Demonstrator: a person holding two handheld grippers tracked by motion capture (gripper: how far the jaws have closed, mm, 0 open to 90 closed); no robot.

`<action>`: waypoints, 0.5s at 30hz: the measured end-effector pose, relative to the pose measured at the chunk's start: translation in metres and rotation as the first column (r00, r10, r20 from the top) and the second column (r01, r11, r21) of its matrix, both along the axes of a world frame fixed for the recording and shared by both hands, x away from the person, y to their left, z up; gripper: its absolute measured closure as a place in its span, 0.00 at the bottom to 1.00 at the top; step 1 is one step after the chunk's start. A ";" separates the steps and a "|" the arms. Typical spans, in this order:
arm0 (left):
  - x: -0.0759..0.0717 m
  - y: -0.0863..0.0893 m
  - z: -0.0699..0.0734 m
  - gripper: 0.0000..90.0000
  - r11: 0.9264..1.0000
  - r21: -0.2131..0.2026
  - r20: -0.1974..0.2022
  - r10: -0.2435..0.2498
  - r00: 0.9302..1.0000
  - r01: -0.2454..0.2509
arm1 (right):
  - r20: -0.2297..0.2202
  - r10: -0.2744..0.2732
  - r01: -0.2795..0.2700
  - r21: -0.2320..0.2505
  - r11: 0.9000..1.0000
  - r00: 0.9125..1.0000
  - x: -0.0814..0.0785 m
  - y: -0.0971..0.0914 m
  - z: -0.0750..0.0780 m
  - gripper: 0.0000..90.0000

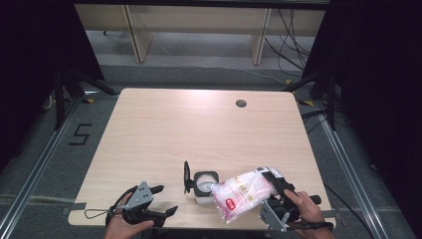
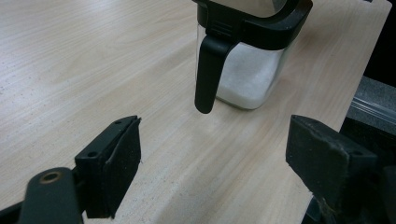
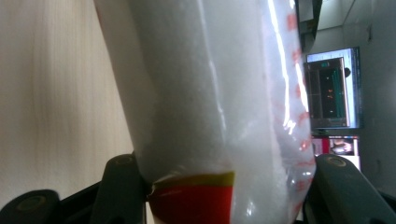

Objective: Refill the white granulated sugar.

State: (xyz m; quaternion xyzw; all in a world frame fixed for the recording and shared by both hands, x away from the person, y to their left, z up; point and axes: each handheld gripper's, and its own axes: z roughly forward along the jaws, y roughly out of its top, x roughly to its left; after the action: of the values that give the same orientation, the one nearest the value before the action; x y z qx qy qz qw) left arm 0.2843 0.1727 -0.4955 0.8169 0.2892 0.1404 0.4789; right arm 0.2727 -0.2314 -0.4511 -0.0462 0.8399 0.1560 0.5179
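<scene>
We hold one bag (image 1: 244, 193) of white grains in our right gripper (image 1: 276, 186), its jaws pinching the bag's bottom end. The bag lies tilted, long axis running from the gripper down-left, with its mouth just at the open top of the one jar (image 1: 205, 185). The jar stands near the table's (image 1: 199, 124) front edge, lid flipped up, partly filled with white grains. So the pour hinges on keeping the bag's mouth over that opening, which lies to the left of our right gripper. Our left gripper (image 1: 161, 201) rests spread and empty, left of the jar, near it but not touching; its handle (image 2: 208, 72) faces it.
</scene>
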 end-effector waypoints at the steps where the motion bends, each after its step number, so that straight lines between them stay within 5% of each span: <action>1: 0.000 0.000 0.000 0.20 1.000 -0.001 0.002 0.002 1.000 -0.002 | -0.026 -0.006 0.007 0.031 0.999 1.000 0.000 -0.001 0.000 0.55; 2: 0.000 0.000 0.000 0.20 1.000 -0.001 0.002 0.002 1.000 -0.002 | -0.008 0.028 -0.028 0.015 0.999 1.000 0.003 -0.002 0.002 0.55; 8: 0.000 0.000 0.000 0.20 1.000 -0.001 0.002 0.003 1.000 -0.003 | -0.111 0.045 -0.022 0.202 0.979 0.993 0.006 -0.008 -0.004 0.55; 9: 0.000 0.000 0.000 0.20 1.000 -0.003 0.002 0.005 1.000 -0.005 | -0.112 0.064 -0.041 0.200 0.979 0.992 0.008 -0.009 -0.003 0.55; 11: -0.002 -0.001 0.000 0.20 0.999 -0.020 -0.021 0.026 0.999 -0.026 | -0.165 0.073 -0.026 0.271 0.962 0.984 0.008 -0.010 -0.004 0.55; 15: -0.001 -0.001 0.000 0.20 1.000 -0.015 -0.016 0.021 1.000 -0.021 | -0.200 0.091 -0.017 0.347 0.938 0.975 0.014 -0.012 -0.006 0.55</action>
State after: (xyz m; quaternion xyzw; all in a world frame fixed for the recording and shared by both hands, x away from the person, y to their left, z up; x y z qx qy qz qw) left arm 0.2828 0.1718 -0.4956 0.8112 0.3026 0.1365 0.4814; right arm 0.2869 -0.2437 -0.4572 0.0387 0.8488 0.3183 0.4203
